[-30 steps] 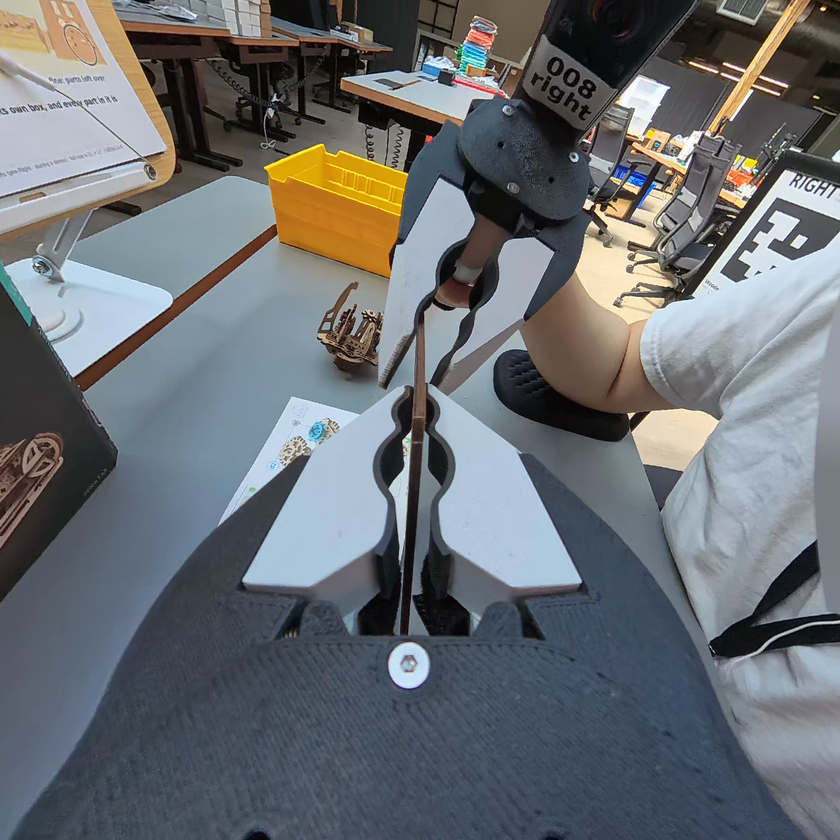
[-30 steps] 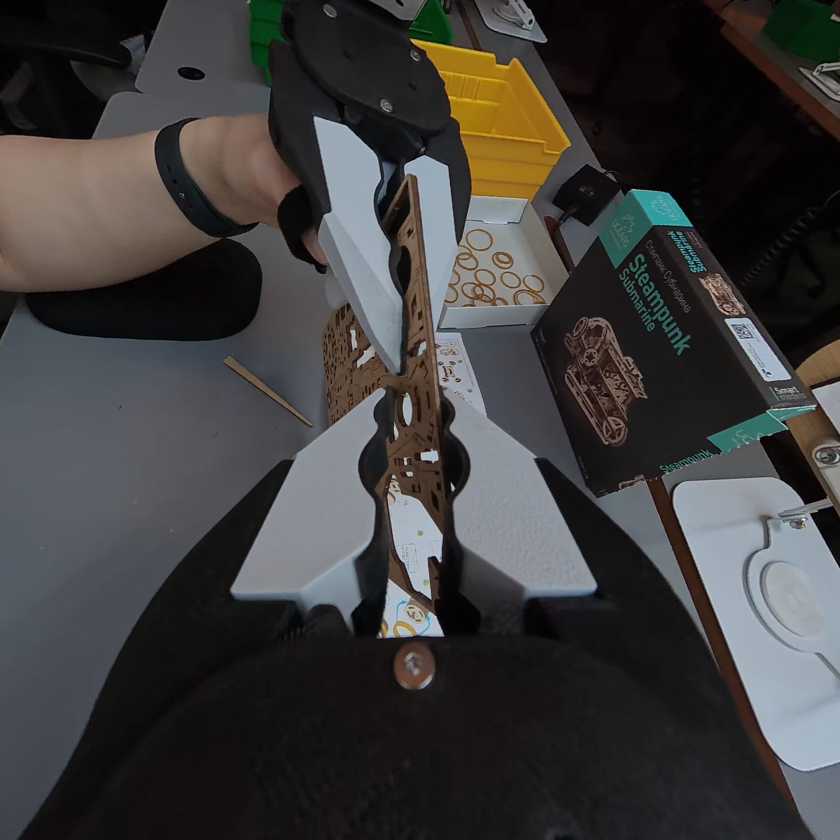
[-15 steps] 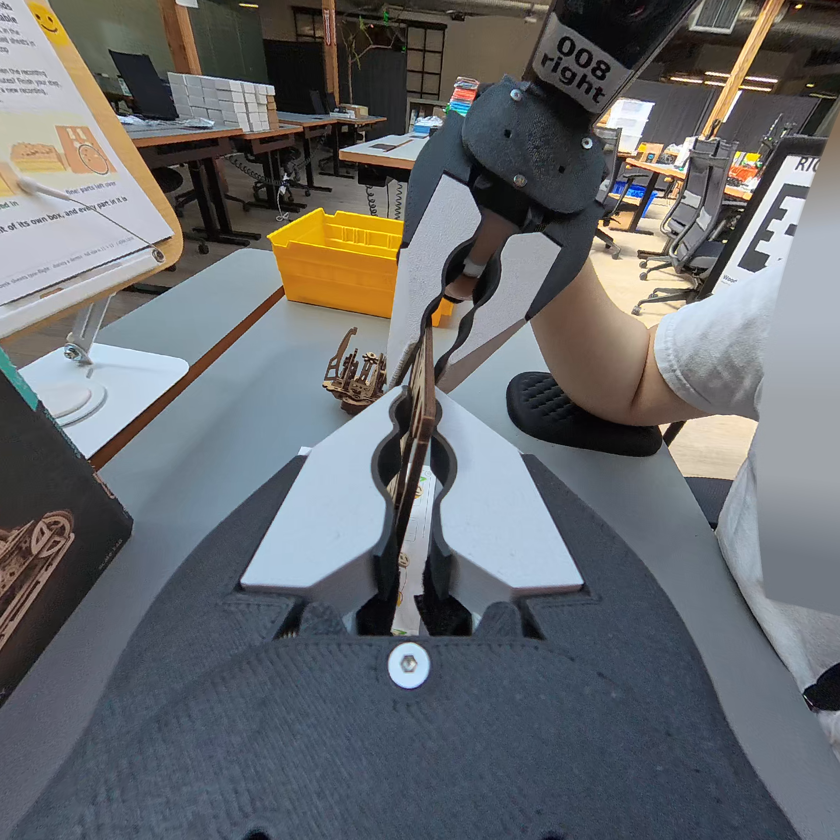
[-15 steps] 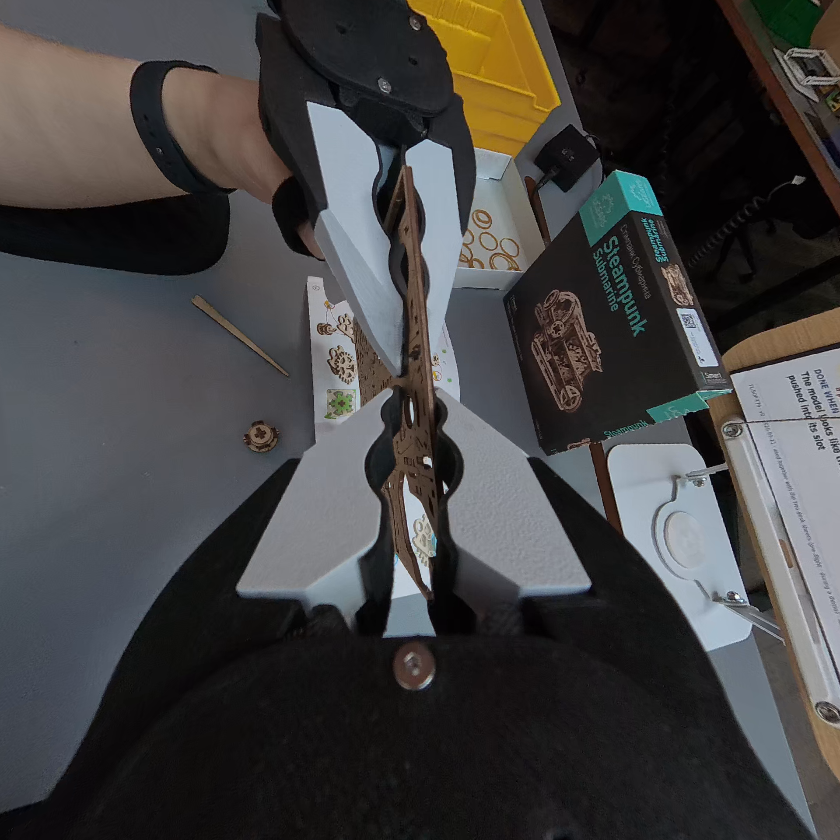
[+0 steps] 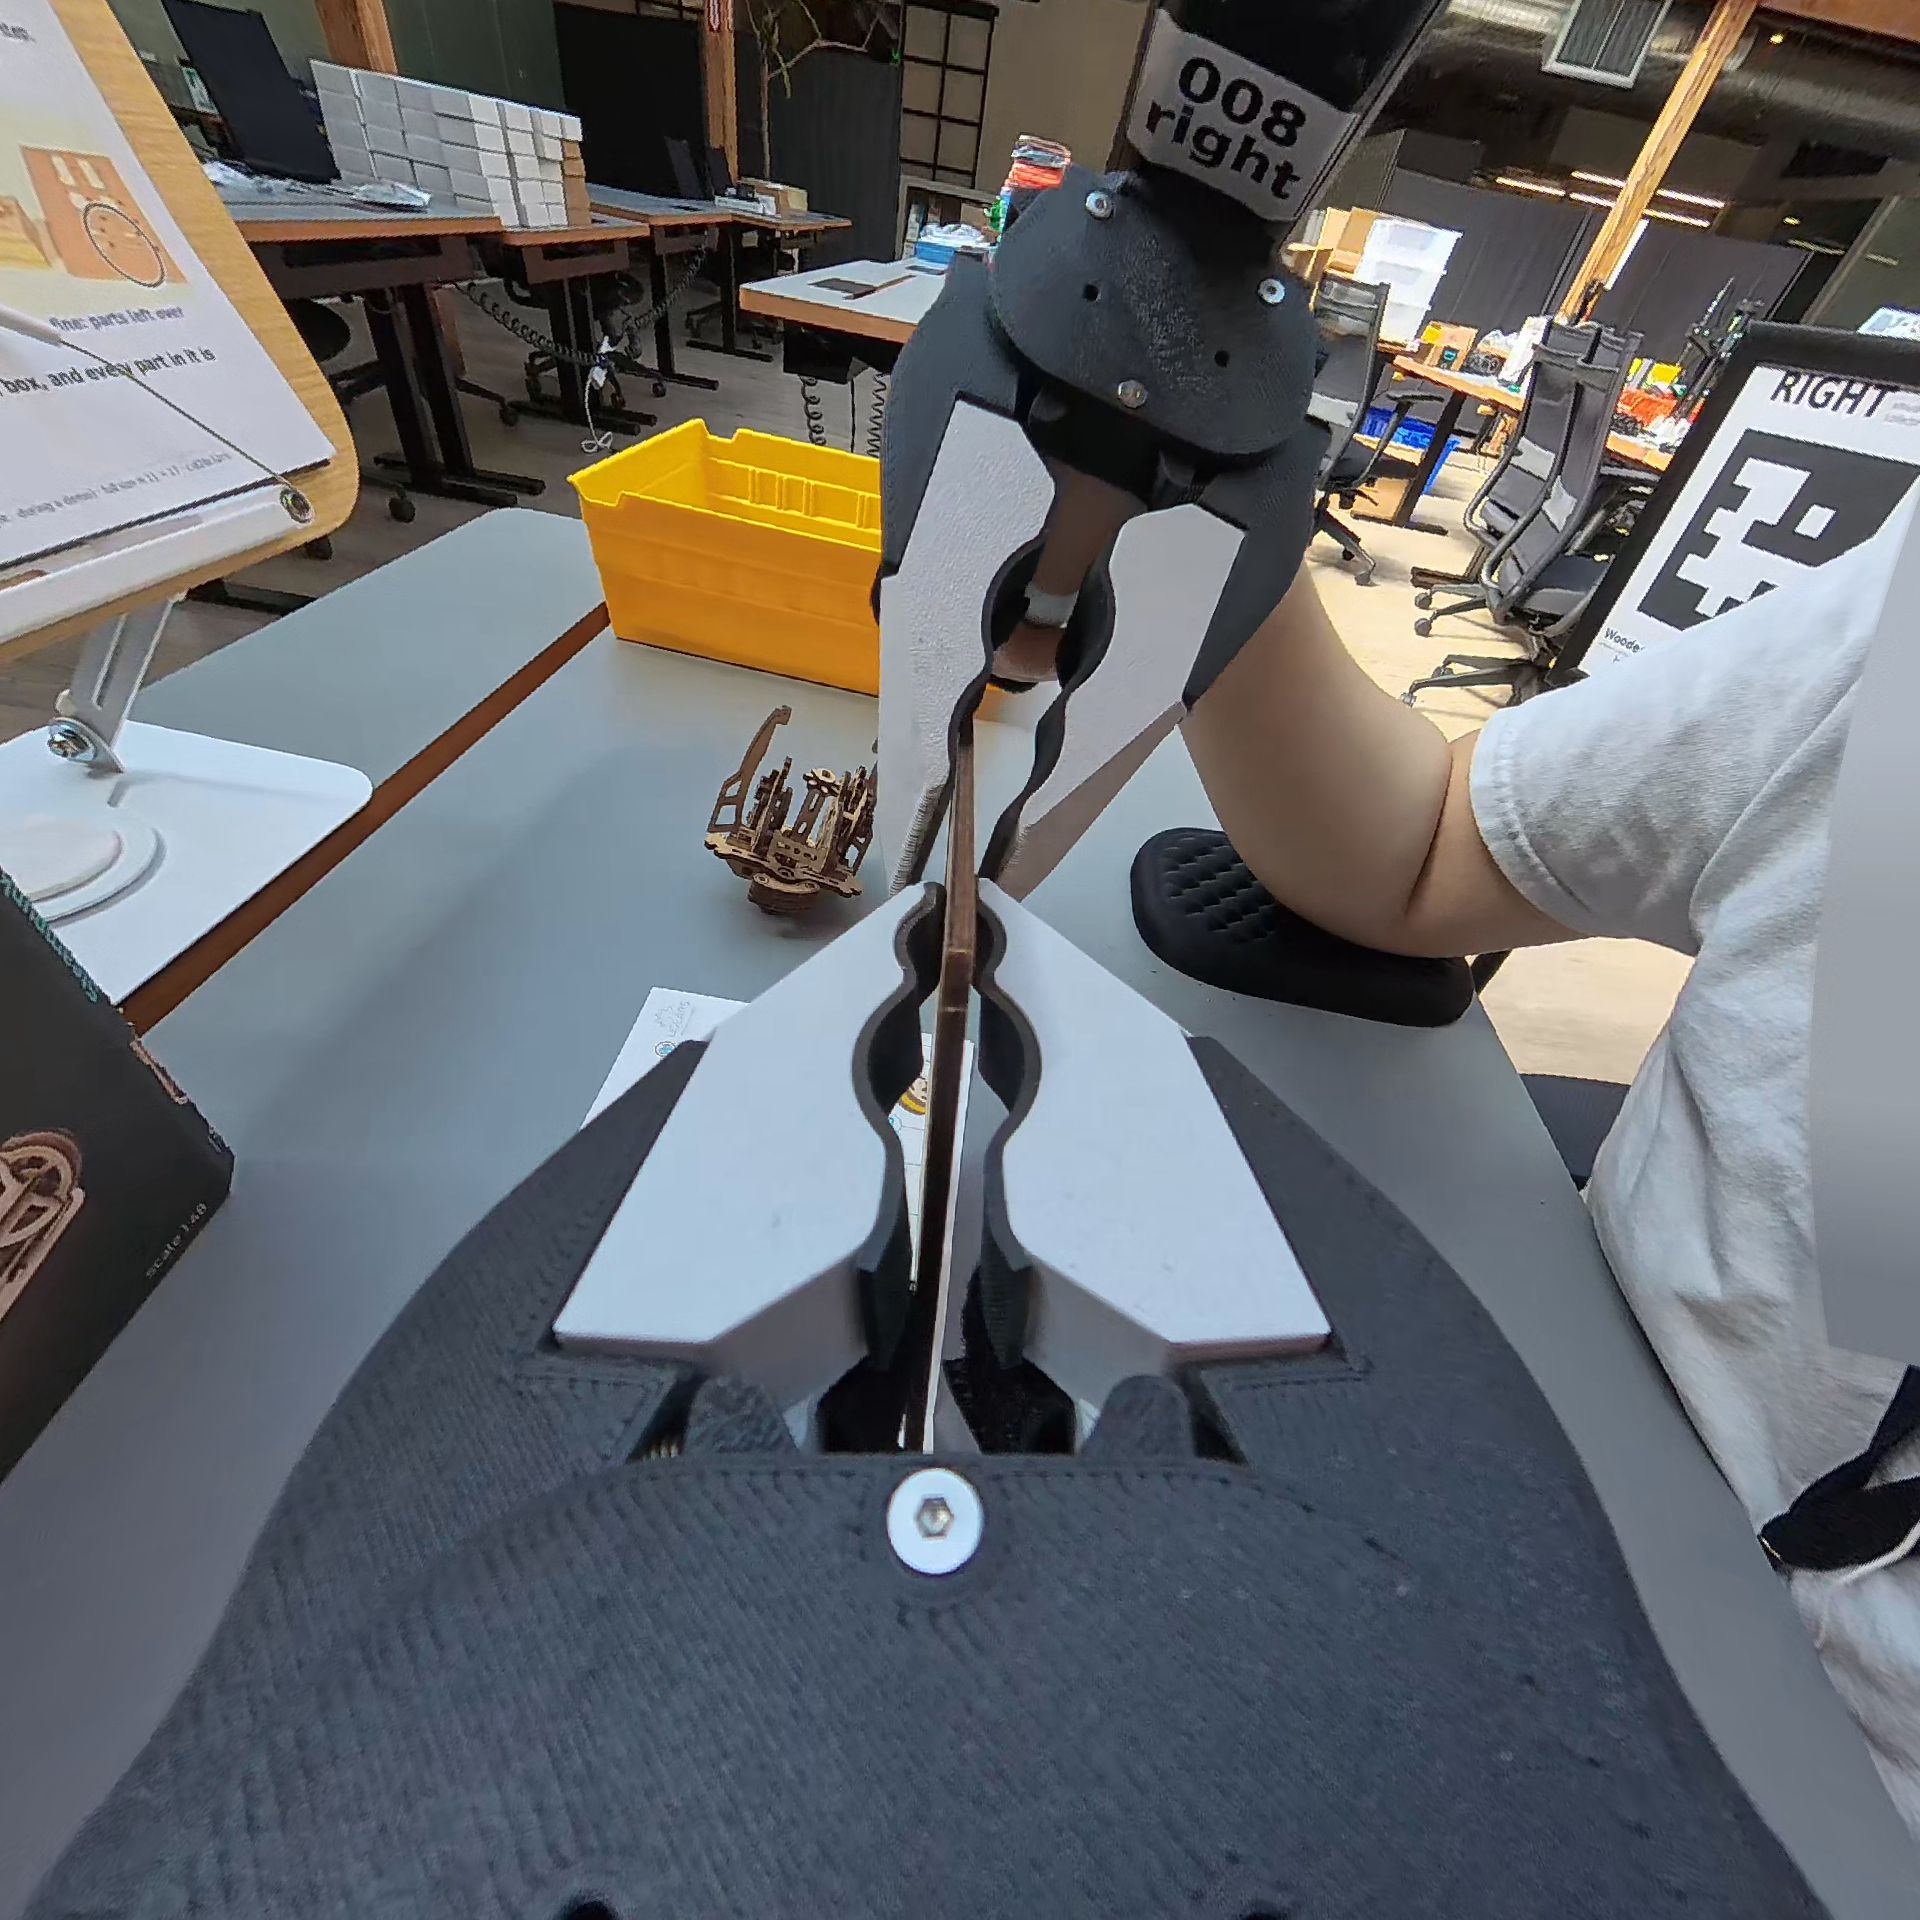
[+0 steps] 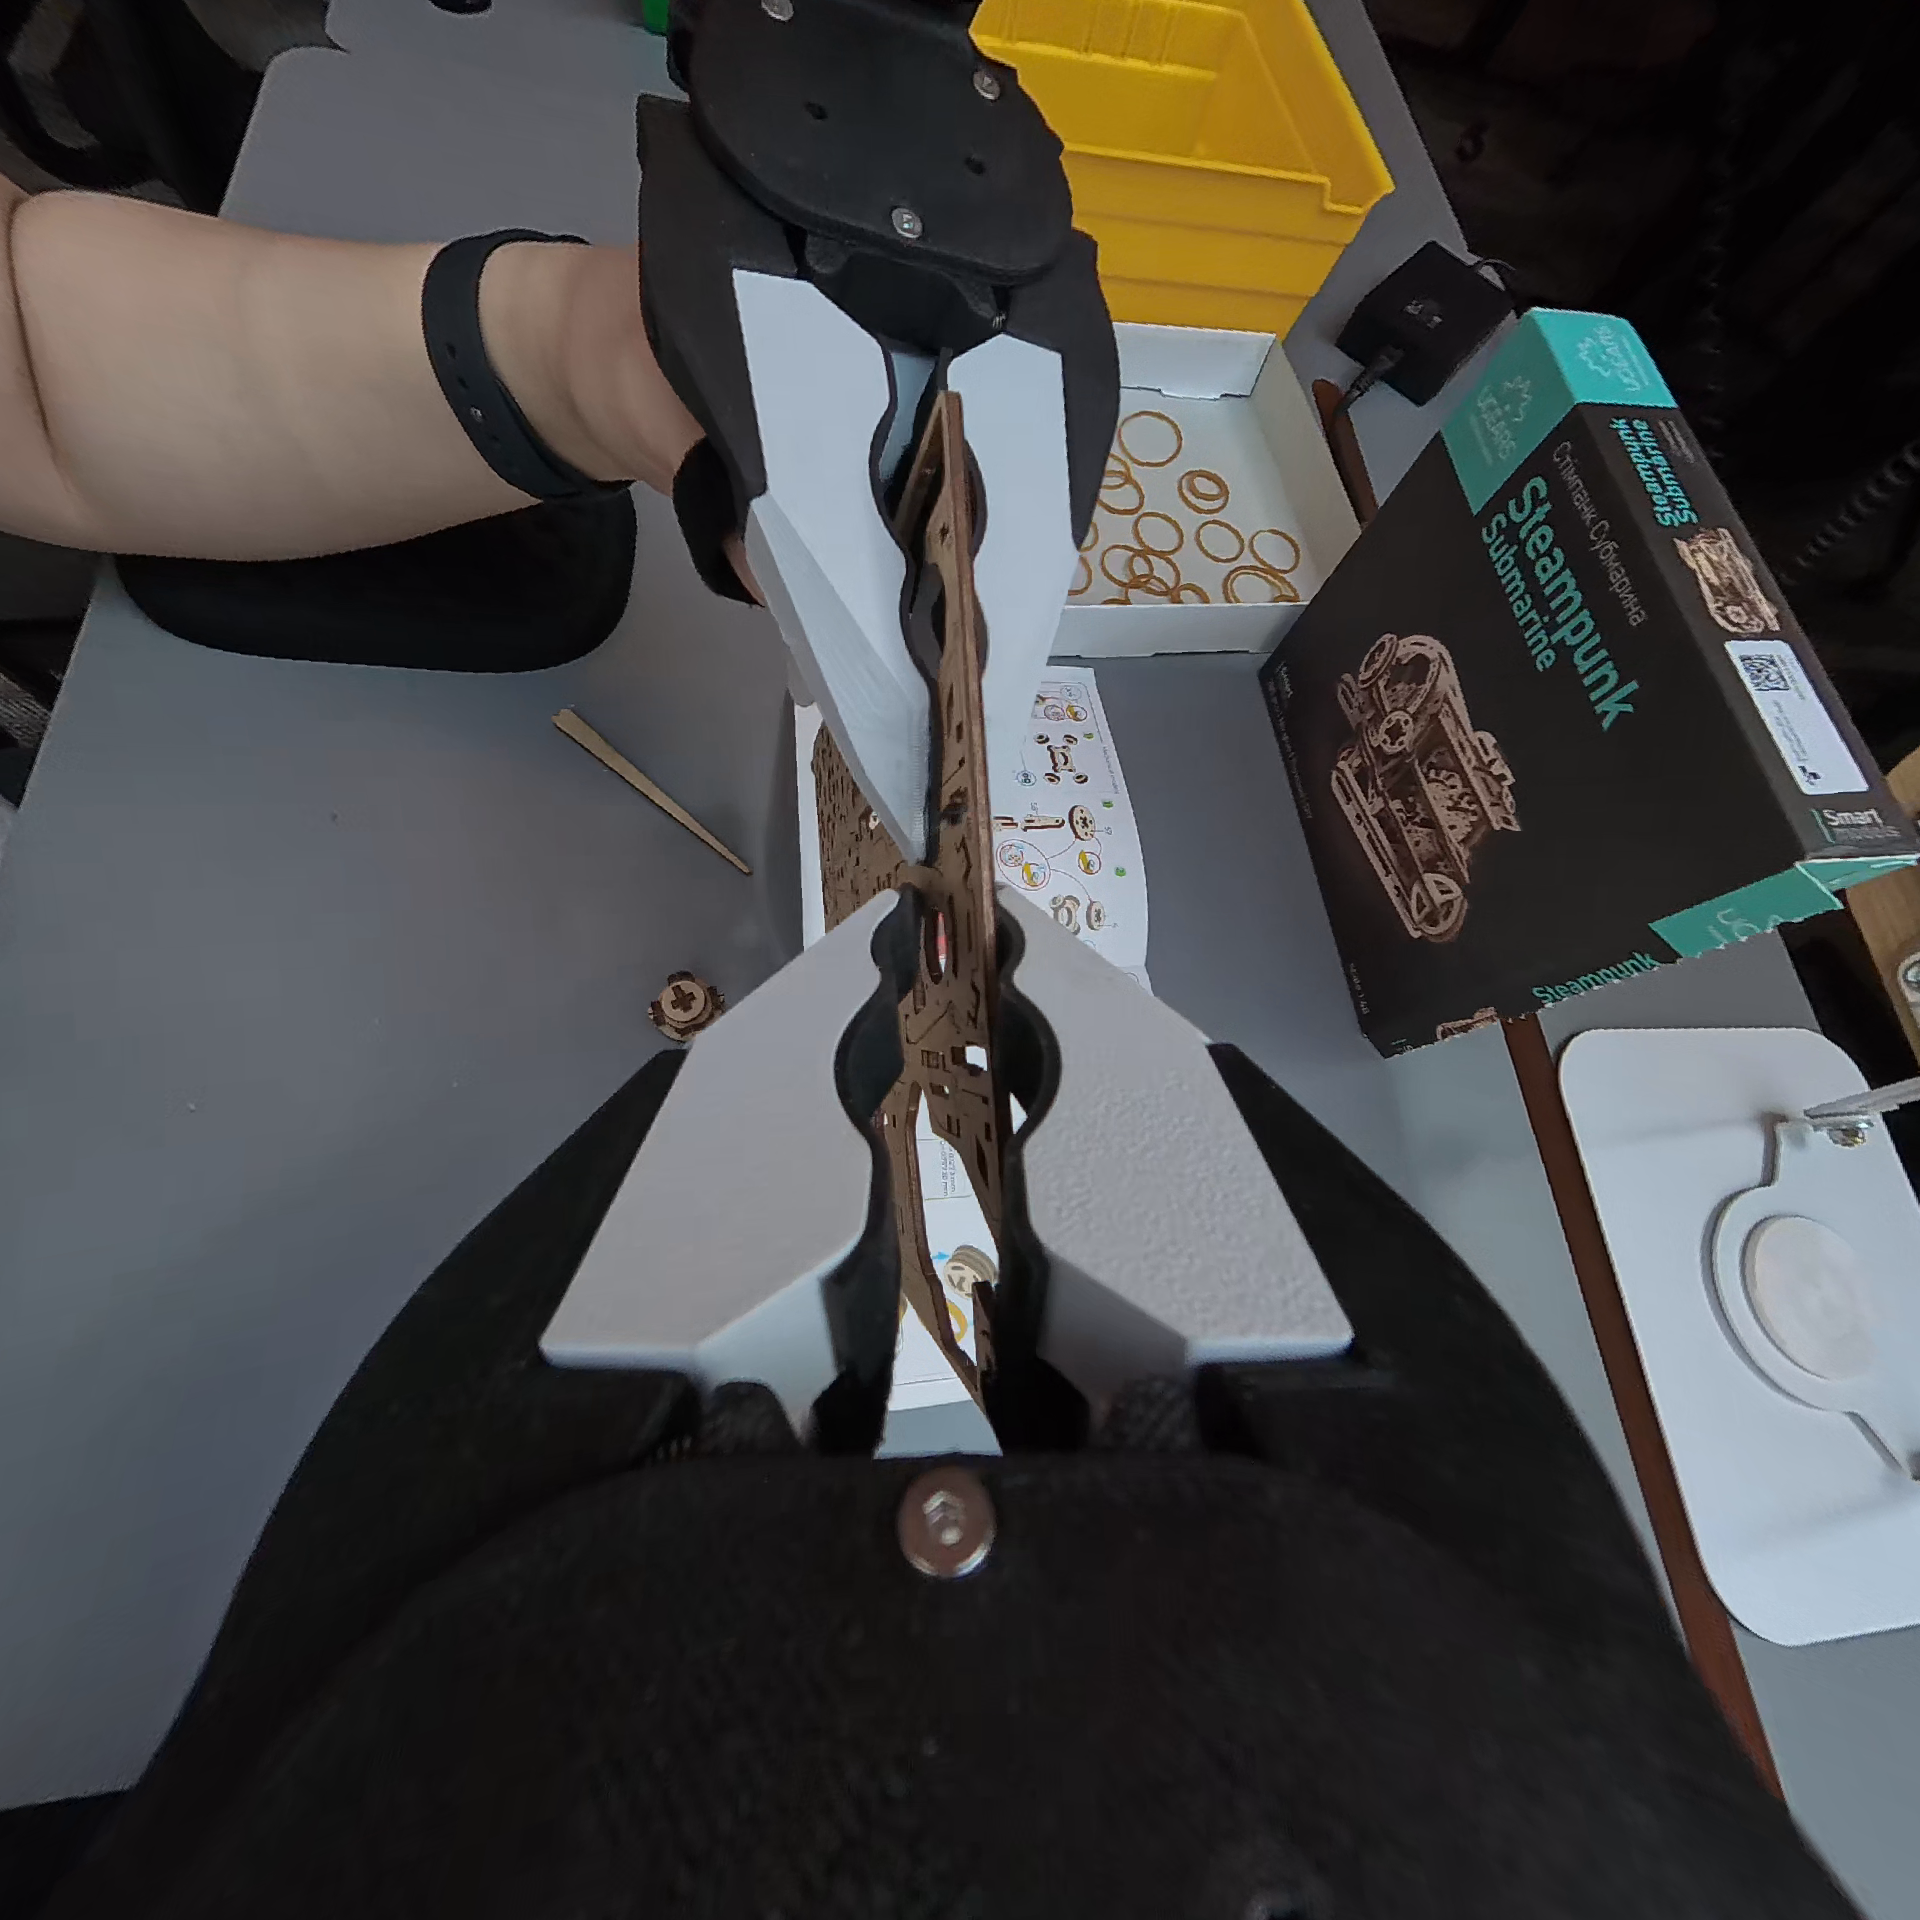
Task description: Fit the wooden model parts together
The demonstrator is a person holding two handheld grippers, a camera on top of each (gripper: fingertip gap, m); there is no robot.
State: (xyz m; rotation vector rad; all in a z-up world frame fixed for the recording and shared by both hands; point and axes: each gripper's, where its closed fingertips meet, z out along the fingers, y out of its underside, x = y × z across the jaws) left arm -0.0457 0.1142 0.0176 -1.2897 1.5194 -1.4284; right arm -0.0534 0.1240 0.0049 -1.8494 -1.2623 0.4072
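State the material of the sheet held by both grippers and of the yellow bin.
Wooden parts sheet: thin plywood by its look, matt brown, darker cut edges and cut-out shapes, probably laser-cut. Yellow bin: looks like moulded plastic, smooth, slightly glossy, with ribbed walls.

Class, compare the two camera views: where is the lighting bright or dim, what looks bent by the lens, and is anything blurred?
Left wrist view: bright daylight, room lamps glowing, table edge bowed by the wide lens, wooden sheet sharp, a smooth grey patch at right. Right wrist view: dimmer, top-right corner nearly black, box skewed, soft shadows under the wooden stick.
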